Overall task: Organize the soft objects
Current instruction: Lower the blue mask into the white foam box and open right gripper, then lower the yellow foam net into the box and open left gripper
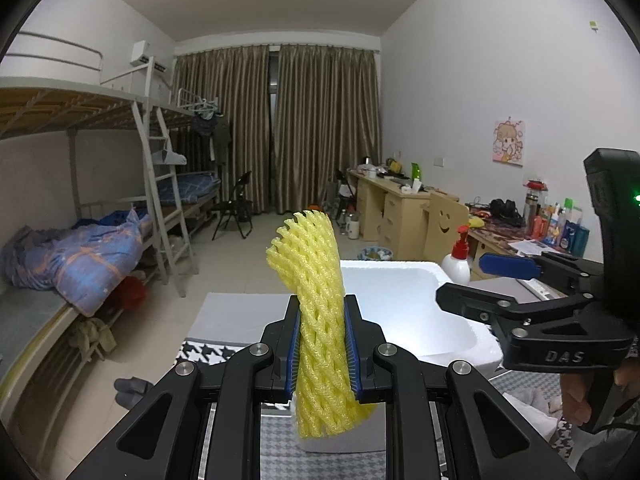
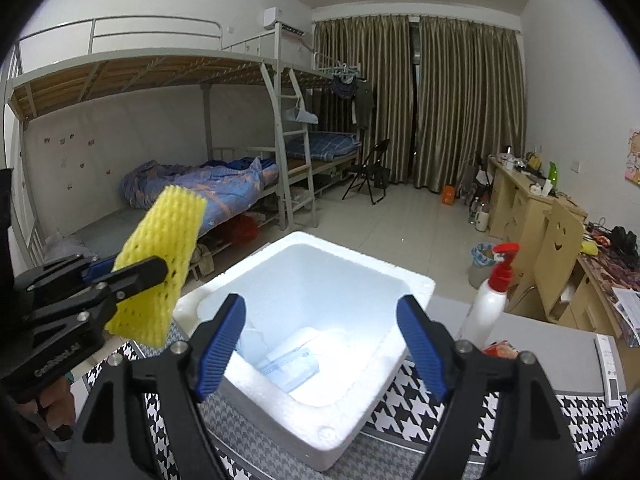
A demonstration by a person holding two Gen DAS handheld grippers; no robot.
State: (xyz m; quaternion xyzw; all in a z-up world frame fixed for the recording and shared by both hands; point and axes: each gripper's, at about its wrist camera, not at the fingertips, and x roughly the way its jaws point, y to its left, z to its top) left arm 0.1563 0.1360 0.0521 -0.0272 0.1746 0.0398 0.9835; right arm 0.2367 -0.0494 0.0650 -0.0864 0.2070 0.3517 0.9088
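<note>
A yellow foam net sleeve [image 1: 316, 312] stands upright in my left gripper [image 1: 323, 354], whose blue pads are shut on its lower half. In the right wrist view that sleeve [image 2: 160, 264] hangs left of the white foam box [image 2: 416, 282]. My right gripper [image 2: 322, 346] is open above the box's near side, nothing between its fingers. From the left wrist view the right gripper [image 1: 472, 282] sits over the box [image 1: 408, 268]. Inside the box lie a pale packet [image 2: 292, 364] and white foam pieces.
A white pump bottle [image 2: 490, 300] with a red top stands right of the box on the houndstooth cloth [image 2: 404, 396]. A white remote [image 2: 608, 376] lies far right. Bunk beds [image 2: 180, 184], a folding chair and wooden desks [image 2: 532, 204] fill the room behind.
</note>
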